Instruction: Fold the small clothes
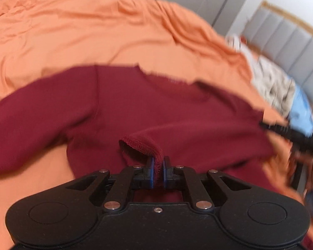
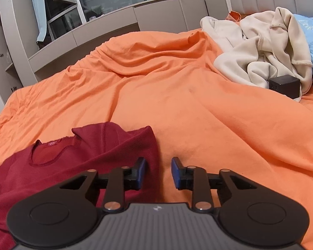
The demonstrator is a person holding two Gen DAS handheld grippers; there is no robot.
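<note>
Your left gripper (image 1: 158,167) pinches a hemmed edge of the dark red top (image 1: 156,108), which lies spread just ahead on the orange bedcover (image 1: 73,41). Your right gripper (image 2: 158,171) stands spread and empty, its left pad beside the top's sleeve. Well ahead to its right, a cream garment heap (image 2: 260,48) and a black box (image 2: 284,85) lie clear of the top.
</note>
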